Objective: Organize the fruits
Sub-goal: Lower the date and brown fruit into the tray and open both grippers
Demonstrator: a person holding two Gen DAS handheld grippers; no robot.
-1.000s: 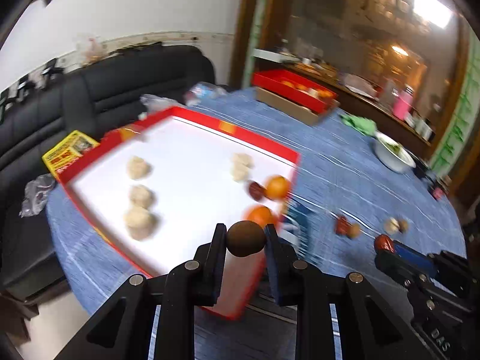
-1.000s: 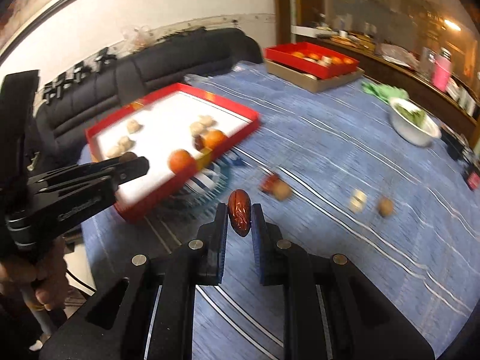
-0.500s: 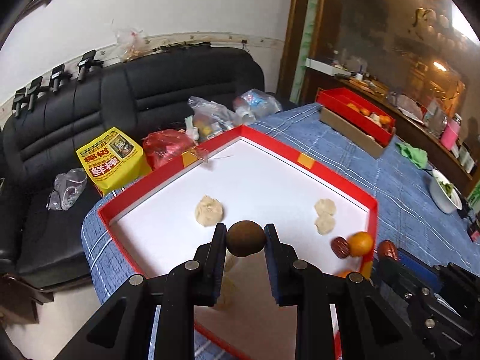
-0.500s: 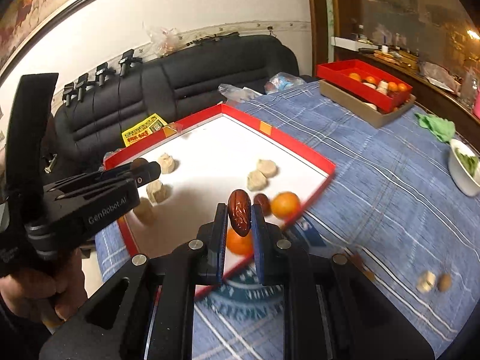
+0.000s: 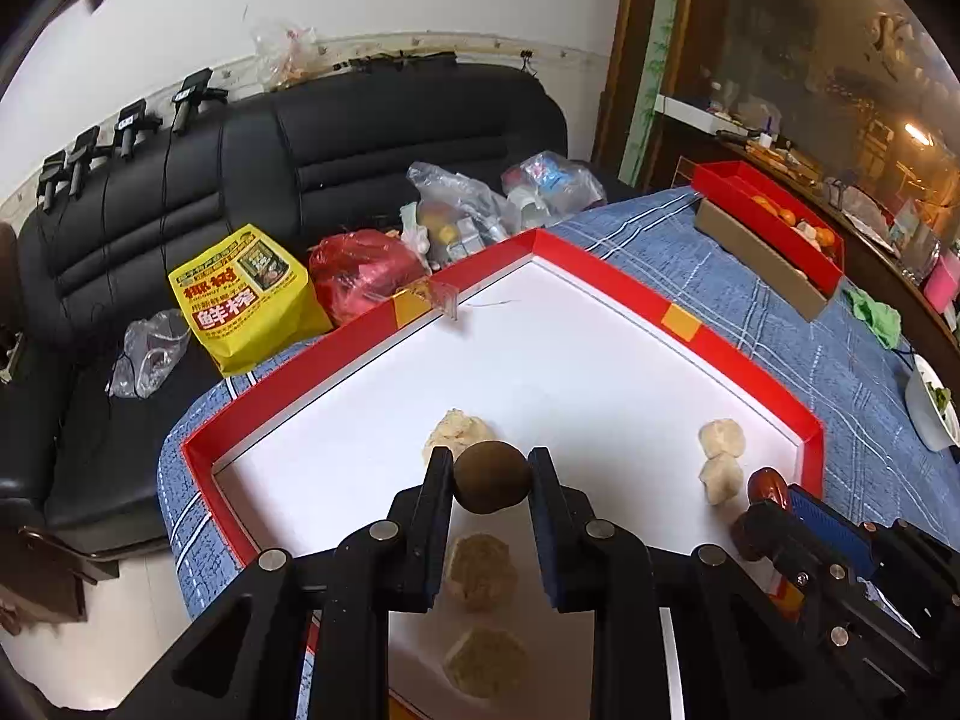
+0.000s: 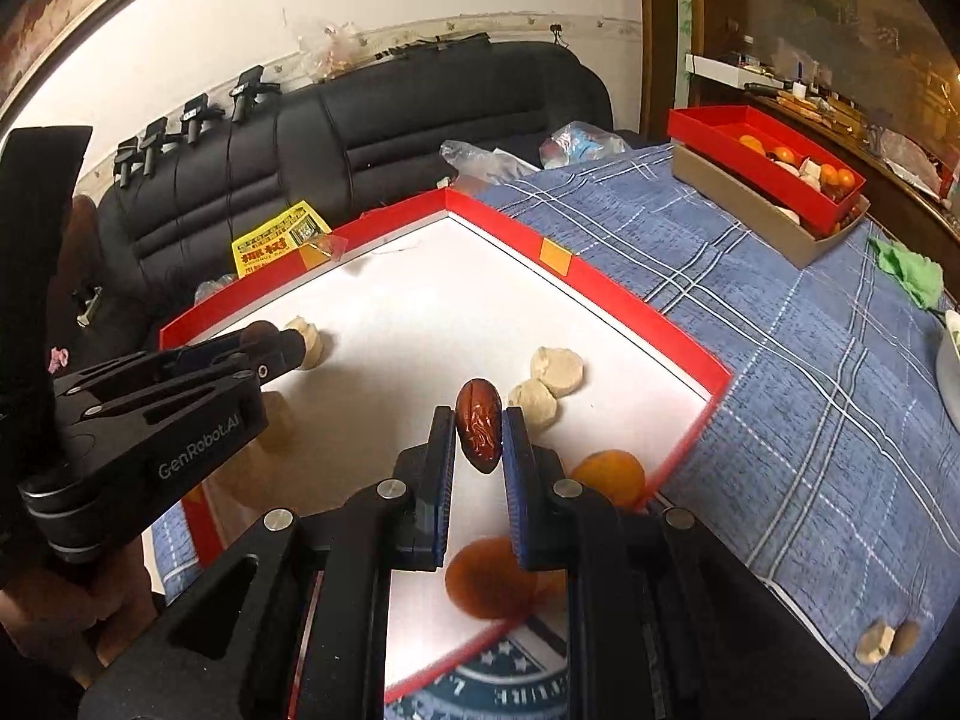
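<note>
My left gripper is shut on a round brown fruit and holds it above the white floor of the red-walled tray, over a column of pale lumpy fruits. My right gripper is shut on a red date above the tray's right part, near two pale fruits and two oranges. The right gripper with its date also shows at the right of the left wrist view. The left gripper shows at the left of the right wrist view.
The tray lies on a blue plaid tablecloth. A second red box of fruit stands at the back right. Two small loose fruits lie on the cloth. A black sofa with bags lies beyond the table edge.
Both grippers have moved forward over the tray, each still holding its fruit. The left one now hangs above the pale fruits; the right one has come in over the tray's right corner.
</note>
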